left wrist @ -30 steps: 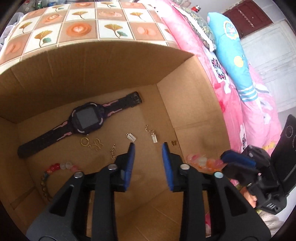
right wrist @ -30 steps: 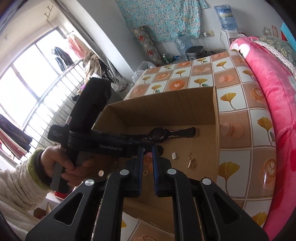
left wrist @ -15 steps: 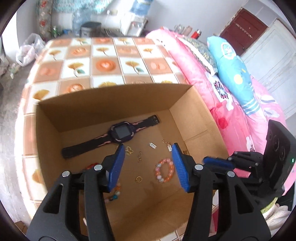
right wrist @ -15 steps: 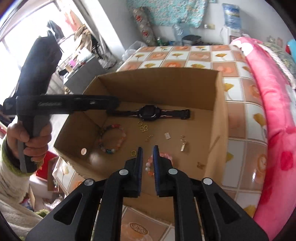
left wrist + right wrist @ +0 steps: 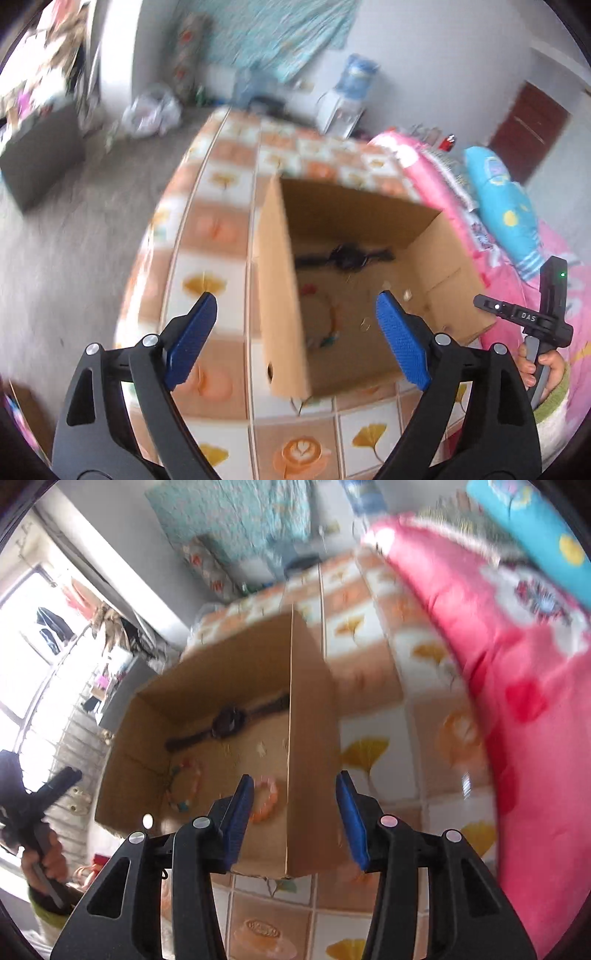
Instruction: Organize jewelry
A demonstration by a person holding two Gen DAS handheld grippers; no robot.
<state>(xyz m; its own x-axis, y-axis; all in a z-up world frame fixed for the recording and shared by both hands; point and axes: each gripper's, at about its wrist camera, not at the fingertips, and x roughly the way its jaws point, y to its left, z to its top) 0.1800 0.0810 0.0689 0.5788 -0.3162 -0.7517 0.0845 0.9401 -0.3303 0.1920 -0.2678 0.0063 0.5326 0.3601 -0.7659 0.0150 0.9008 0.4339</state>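
Watch (image 5: 229,720) and bracelets (image 5: 263,800) lie in the box (image 5: 312,738) on the tiled desk (image 5: 207,229); both tools, left (image 5: 296,317) and right (image 5: 294,812), gape wide, empty; task appears complete.

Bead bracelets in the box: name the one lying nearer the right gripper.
The orange-pink bracelet, just beyond the right gripper beside the box's right wall. The multicolored bracelet lies farther left, toward the opposite wall.

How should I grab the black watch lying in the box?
Grip the watch by one strap, not the chunky middle. It lies flat and stretched out along the far wall of the cardboard box, so I'd bring an open hand-held gripper straight down from above, fingers across the narrow strap. The box walls block any approach from the side.
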